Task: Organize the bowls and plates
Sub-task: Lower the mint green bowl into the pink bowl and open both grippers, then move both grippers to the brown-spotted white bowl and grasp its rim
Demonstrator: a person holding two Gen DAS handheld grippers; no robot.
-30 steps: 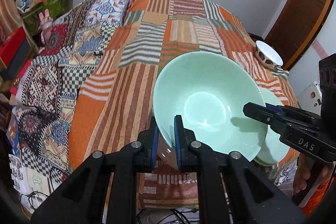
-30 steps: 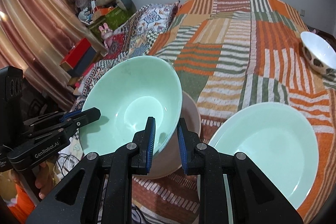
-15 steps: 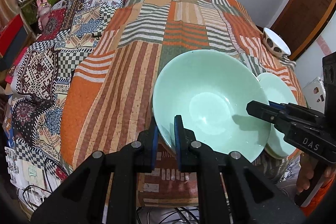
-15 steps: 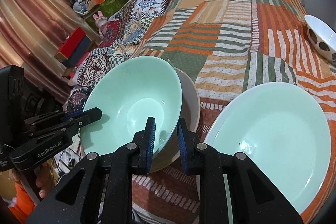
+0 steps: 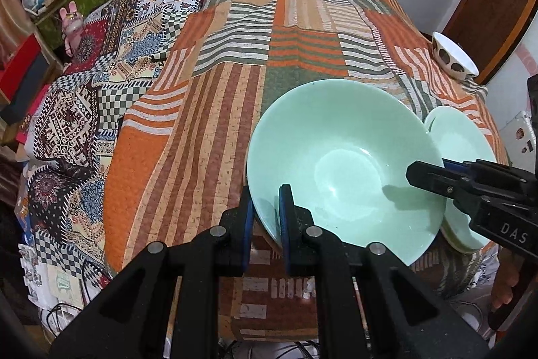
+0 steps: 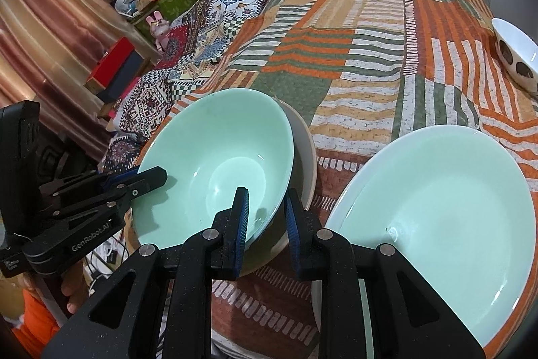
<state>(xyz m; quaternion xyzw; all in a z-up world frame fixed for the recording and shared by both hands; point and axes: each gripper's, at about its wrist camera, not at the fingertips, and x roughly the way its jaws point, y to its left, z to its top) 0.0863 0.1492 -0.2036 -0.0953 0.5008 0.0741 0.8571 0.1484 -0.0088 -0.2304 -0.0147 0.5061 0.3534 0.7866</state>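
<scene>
Jaws of both grippers are closed on opposite rim edges of the mint bowl (image 6: 215, 170): left gripper (image 5: 265, 214) at one side, right gripper (image 6: 265, 221) at the other. Rim is seen between each pair of pads. Bowl is held tilted in a beige bowl (image 6: 304, 157); nesting judged nearly done. Mint plate (image 6: 437, 211) just beside, spotted bowl (image 6: 517, 56) well apart, both left to sort.
</scene>
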